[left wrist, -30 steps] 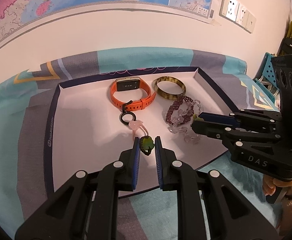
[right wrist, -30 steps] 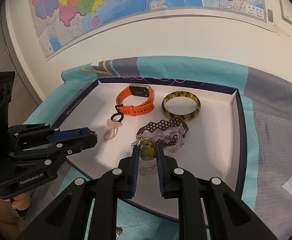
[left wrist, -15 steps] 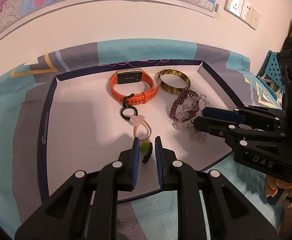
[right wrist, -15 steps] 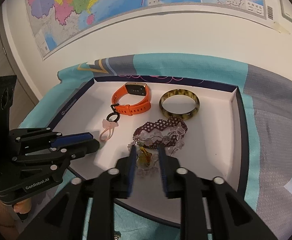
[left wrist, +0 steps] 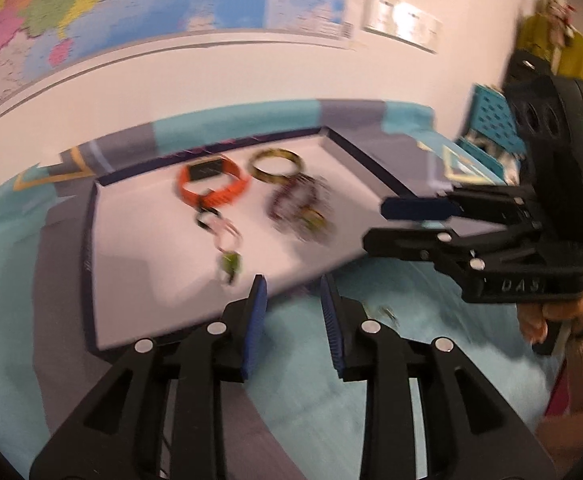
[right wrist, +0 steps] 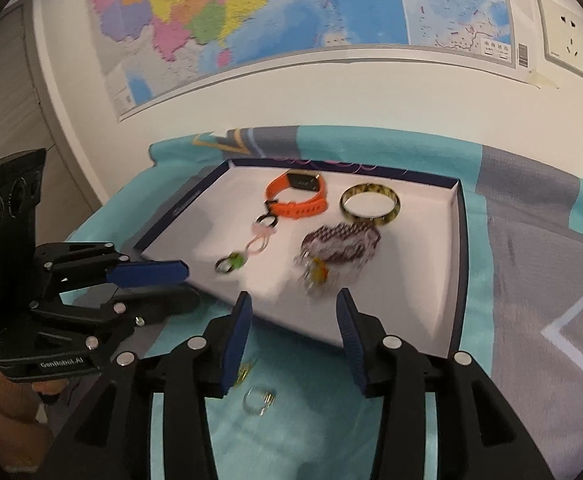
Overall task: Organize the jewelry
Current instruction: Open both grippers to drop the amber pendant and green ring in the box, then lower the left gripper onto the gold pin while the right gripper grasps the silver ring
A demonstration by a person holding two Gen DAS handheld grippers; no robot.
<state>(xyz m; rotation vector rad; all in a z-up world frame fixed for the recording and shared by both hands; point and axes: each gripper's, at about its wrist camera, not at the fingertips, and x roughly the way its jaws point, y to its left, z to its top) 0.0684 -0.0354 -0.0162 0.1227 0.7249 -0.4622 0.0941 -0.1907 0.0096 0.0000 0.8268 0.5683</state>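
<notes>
Now both pieces look set down in the tray (right wrist: 457, 240), so the step in hand is the release. On the left, the left hand-held gripper (left wrist: 293, 292) has its jaws opening with nothing between them; the green ring (right wrist: 231, 263) lies in the tray near its front, at the end of a pink charm cord (right wrist: 260, 236) running toward the back. To the right, the right hand-held gripper (right wrist: 293, 312) is opening, also empty, behind the amber charm (right wrist: 318, 272). Next, I judge, comes fetching the small rings (right wrist: 257, 400) lying on the blanket (right wrist: 531, 264).
</notes>
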